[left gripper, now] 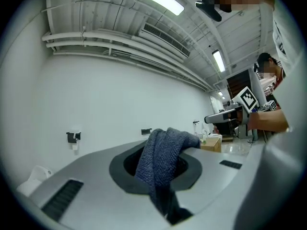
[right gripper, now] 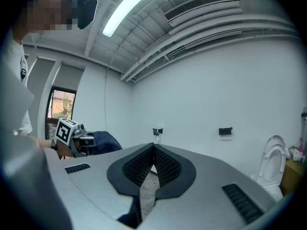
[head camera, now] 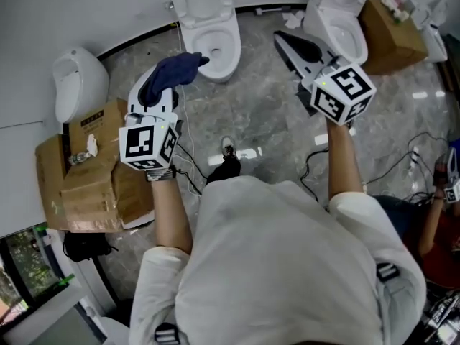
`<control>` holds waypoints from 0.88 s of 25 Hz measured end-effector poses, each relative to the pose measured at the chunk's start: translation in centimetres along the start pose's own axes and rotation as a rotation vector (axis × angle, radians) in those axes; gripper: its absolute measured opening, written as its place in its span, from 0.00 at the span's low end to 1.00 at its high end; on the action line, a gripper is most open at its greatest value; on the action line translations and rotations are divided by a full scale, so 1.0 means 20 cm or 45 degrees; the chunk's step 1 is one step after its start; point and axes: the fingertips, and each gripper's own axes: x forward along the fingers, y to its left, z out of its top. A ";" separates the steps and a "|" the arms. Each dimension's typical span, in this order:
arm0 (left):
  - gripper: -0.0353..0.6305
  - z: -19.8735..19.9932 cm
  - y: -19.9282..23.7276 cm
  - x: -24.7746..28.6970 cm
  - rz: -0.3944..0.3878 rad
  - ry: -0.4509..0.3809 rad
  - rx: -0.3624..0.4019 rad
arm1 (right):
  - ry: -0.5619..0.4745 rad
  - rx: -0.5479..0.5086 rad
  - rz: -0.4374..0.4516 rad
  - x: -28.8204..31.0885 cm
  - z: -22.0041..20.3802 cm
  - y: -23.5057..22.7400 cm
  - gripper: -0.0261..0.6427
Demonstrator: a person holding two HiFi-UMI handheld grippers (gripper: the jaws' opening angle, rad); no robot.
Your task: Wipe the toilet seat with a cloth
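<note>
A dark blue cloth (head camera: 172, 74) hangs from my left gripper (head camera: 159, 86), which is shut on it. In the left gripper view the cloth (left gripper: 165, 159) bulges out between the closed jaws and droops over them. A white toilet (head camera: 210, 21) with its lid up stands just beyond the cloth, against the wall. My right gripper (head camera: 282, 39) is shut with nothing in it and points level toward a second white toilet (head camera: 338, 20). In the right gripper view its pads (right gripper: 144, 166) meet, and the left gripper (right gripper: 76, 139) with the cloth shows at the left.
A white urinal (head camera: 75, 85) and crushed cardboard boxes (head camera: 86, 175) lie at the left. Another cardboard box (head camera: 392, 34) stands right of the second toilet. Cables (head camera: 316, 157) trail over the grey marble floor. A second person (head camera: 438, 221) sits at the right edge.
</note>
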 end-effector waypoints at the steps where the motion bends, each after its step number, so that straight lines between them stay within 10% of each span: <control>1: 0.10 -0.01 0.06 0.05 -0.007 0.003 -0.001 | -0.003 0.000 -0.008 0.07 0.01 -0.03 0.08; 22: 0.10 -0.20 0.77 0.89 -0.116 0.070 -0.072 | 0.075 0.082 -0.100 0.93 -0.10 -0.47 0.08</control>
